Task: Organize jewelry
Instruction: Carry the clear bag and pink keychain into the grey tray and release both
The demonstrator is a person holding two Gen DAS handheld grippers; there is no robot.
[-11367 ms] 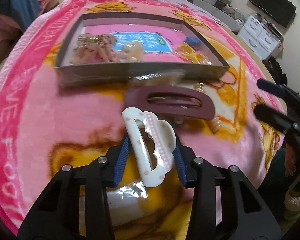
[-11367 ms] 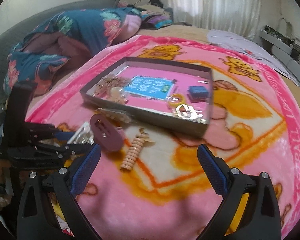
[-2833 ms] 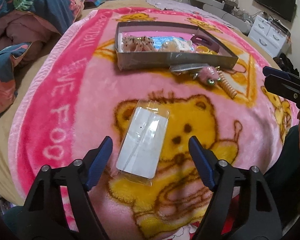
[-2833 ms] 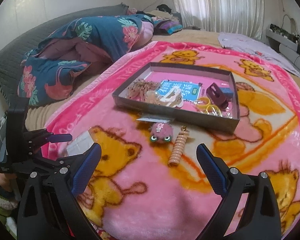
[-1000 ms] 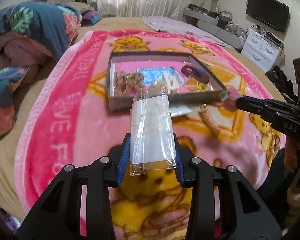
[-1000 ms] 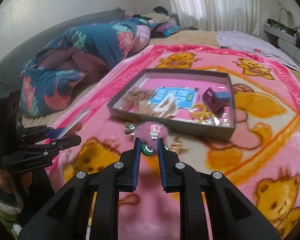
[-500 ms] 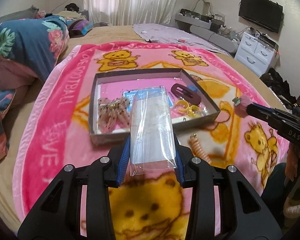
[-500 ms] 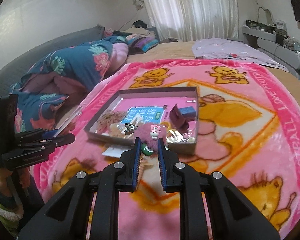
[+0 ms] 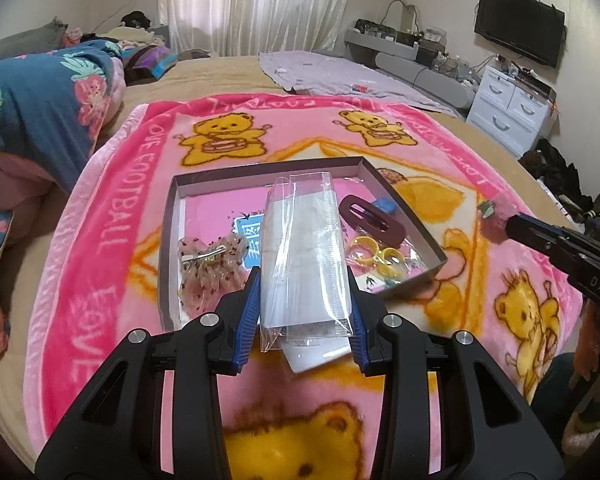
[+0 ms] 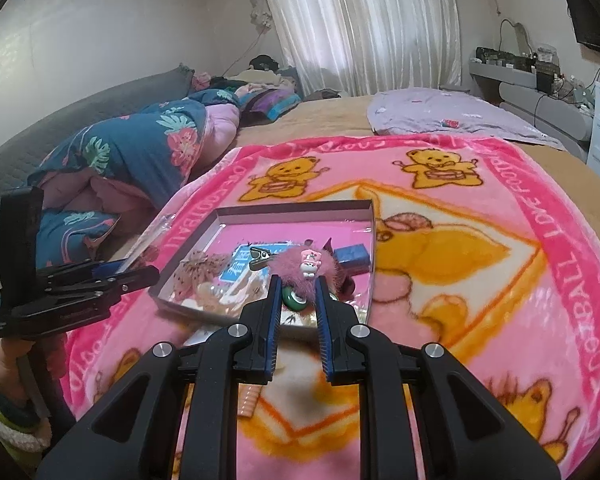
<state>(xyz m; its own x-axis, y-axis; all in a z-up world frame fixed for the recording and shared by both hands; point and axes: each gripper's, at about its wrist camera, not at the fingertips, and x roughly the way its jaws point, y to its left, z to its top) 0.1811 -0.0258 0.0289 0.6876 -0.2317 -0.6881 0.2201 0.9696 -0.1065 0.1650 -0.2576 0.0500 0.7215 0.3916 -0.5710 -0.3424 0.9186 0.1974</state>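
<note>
The shallow box (image 9: 172,216) sits in the middle of the pink bear blanket (image 9: 112,184) on the bed, and most of the jewelry already lies in it: a frilly bow clip (image 9: 210,268) at its 8 o'clock corner, a maroon hair clip (image 9: 370,220) toward 2 o'clock, yellow rings (image 9: 376,252) toward 4 o'clock.

Two pieces are in the air, not yet put away. The left hand-held gripper (image 9: 304,300) is clamped on a clear plastic packet (image 9: 300,248) held over the box's near edge. The right hand-held gripper (image 10: 298,292) is pinched narrow on a fluffy pink hair clip (image 10: 304,266), also above the near side of the box. By my reading, both need lowering and releasing; a spiral hair tie (image 10: 250,398) and a white card (image 9: 320,354) on the blanket remain.

The left wrist view shows the box's contents plainly. Only the right wrist view shows the hair tie, and the person's hand (image 10: 4,364) on the left tool's handle.
</note>
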